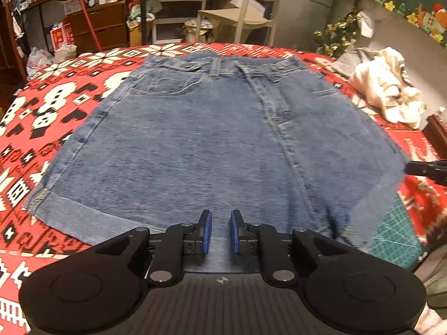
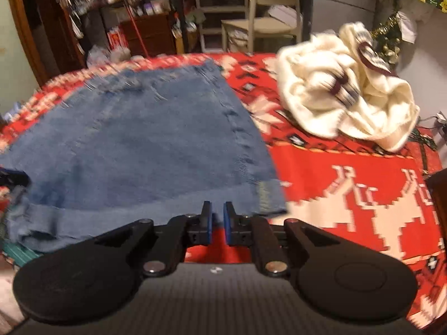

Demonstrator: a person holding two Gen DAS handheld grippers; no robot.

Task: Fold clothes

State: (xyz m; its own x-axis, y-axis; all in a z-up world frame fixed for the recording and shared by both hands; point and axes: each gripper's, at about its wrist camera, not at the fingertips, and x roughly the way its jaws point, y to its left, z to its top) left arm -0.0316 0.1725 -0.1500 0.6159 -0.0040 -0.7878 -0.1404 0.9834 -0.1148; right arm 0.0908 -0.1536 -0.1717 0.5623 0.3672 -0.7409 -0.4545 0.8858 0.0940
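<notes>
Two grippers hover at the lower frame edge over the jeans (image 1: 212, 139): left gripper (image 1: 221, 230) and right gripper (image 2: 217, 222), jaws narrow, gripping nothing.

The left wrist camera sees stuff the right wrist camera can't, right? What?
Only the left view shows the whole waistband and pockets of the denim shorts, plus a bit of green mat. Only the right view shows the cream sweater clearly and the white reindeer shapes on the cloth. Both show the shorts lying flat on the red patterned tablecloth, the beige chair, and a gripper in front.
</notes>
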